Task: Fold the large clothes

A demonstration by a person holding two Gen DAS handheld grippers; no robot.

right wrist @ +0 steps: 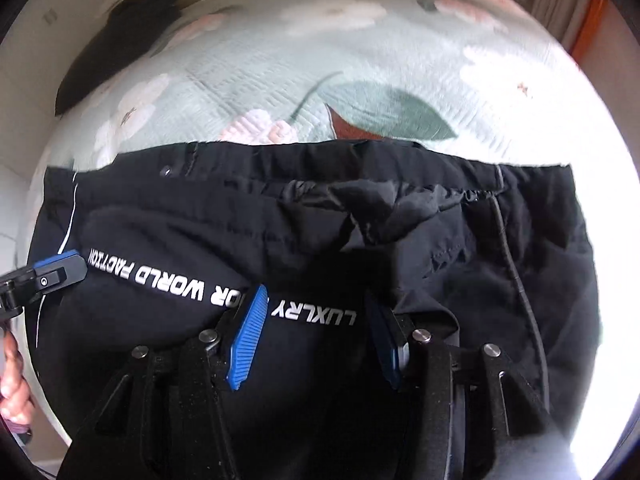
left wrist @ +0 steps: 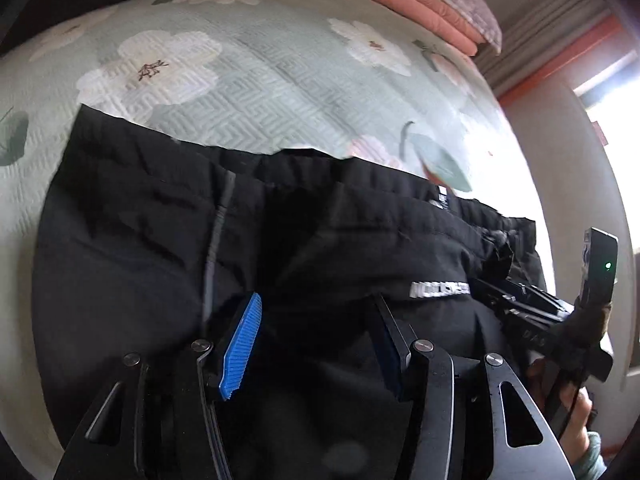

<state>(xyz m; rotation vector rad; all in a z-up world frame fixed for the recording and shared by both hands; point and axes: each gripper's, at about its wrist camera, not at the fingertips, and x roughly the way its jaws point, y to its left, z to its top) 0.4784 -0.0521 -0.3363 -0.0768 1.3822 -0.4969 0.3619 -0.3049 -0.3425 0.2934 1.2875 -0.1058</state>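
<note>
- On the bed, across the pale green floral bedspread (left wrist: 256, 120), black trousers (left wrist: 160, 240) lie spread, the gathered waistband (right wrist: 320, 168) towards the far side in both wrist views.
- We hold our left gripper (left wrist: 316, 332) pointing steeply down over the dark cloth; its jaws stand spread, blue ribbed pads (left wrist: 242, 344) apart, and nothing is pinched between them. Cloth shows in the gap, but we cannot tell whether the fingertips touch it.
- Our right gripper (right wrist: 316, 332) also points down over the trousers, jaws spread about as wide, with the white lettering "LUXLRY" (right wrist: 314, 316) showing between the pads. No fold of cloth is clamped in them.
- A band of white print reading "WORLD FACTION" (right wrist: 148, 276) runs across the cloth from the left of the right wrist view towards the right gripper.
- A thin white stripe (right wrist: 70, 216) runs down the trousers' left edge in that view, and a dark drawstring (right wrist: 516, 264) hangs down on the right.
- From the left wrist view, the right gripper sits at the right edge, with a hand (left wrist: 572, 404) around its handle.
- Folded pink bedding (left wrist: 424, 8) is stacked at the far end of the bed, near a curtain (left wrist: 548, 28).
- A separate dark garment (right wrist: 120, 44) lies at the far left of the bedspread.
</note>
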